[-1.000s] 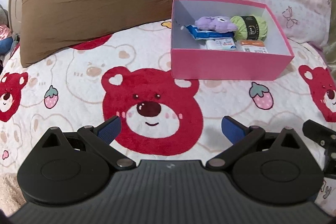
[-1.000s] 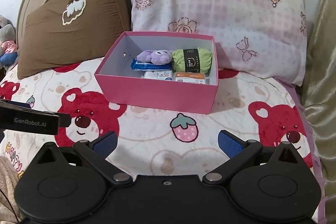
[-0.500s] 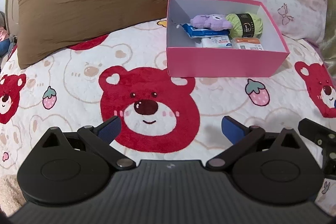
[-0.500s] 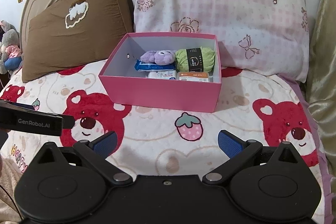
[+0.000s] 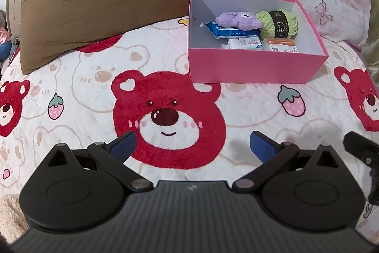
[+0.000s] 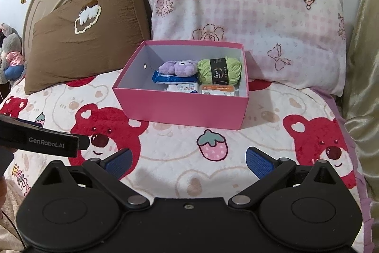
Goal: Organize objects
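Pink rectangular cardboard box (image 6: 187, 108) on the bear-print plush blanket (image 6: 260, 134), in front of a pink checked pillow (image 6: 248, 16), holding a lilac plush toy (image 6: 178, 68), a green yarn ball (image 6: 219, 71) and flat packets. Left gripper (image 5: 191, 146) and right gripper (image 6: 188, 161) hover near the box, tongs apart, empty. Plush and yarn look light and compressible; pinch them mid-body. The thin-walled box likely flexes; grip a rim.
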Motion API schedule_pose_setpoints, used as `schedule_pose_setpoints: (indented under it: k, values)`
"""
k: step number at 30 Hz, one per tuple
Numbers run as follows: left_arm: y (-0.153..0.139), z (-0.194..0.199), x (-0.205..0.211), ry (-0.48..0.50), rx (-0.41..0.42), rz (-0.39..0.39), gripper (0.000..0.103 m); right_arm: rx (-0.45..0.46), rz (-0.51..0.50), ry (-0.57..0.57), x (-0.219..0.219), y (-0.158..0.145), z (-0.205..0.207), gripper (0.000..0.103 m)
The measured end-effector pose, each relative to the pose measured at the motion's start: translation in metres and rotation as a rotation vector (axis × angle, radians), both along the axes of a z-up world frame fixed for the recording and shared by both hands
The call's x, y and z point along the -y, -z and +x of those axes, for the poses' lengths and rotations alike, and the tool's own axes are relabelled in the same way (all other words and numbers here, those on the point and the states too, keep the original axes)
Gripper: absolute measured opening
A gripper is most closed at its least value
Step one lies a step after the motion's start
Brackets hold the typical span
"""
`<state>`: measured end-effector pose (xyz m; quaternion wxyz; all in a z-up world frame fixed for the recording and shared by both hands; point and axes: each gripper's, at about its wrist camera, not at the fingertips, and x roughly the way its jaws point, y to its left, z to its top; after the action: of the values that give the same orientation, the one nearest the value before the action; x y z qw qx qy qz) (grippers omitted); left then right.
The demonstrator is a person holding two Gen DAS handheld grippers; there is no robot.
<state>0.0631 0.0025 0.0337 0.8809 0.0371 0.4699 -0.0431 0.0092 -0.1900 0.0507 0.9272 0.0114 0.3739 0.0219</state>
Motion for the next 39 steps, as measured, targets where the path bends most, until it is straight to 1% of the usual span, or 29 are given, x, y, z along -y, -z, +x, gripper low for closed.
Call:
schedule_pose_setpoints:
  k: [7, 11, 19, 33, 37, 39]
  values:
    - [0.0, 0.0, -0.001, 0.001, -0.012, 0.008, 0.103, 0.005, 0.008, -0.012, -0.001, -0.008, -0.002, 0.103]
    - [0.0, 0.001, -0.001, 0.001, -0.011, 0.008, 0.103, -0.007, 0.01, 0.003, -0.001, -0.006, 0.0, 0.103]
    - [0.008, 0.003, -0.003, 0.004, -0.036, 0.02, 0.103, -0.019, 0.011, 0.015, 0.004, -0.004, 0.002, 0.103]
    - [0.005, 0.003, -0.007, 0.0, -0.038, 0.032, 0.103, -0.026, 0.01, 0.014, 0.003, -0.001, 0.003, 0.103]
    - [0.004, 0.004, -0.012, -0.004, -0.051, 0.008, 0.103, -0.03, 0.007, 0.012, 0.001, 0.0, 0.004, 0.103]
    - [0.004, 0.004, -0.013, -0.004, -0.05, 0.008, 0.103, -0.031, 0.005, 0.01, 0.001, 0.0, 0.004, 0.103]
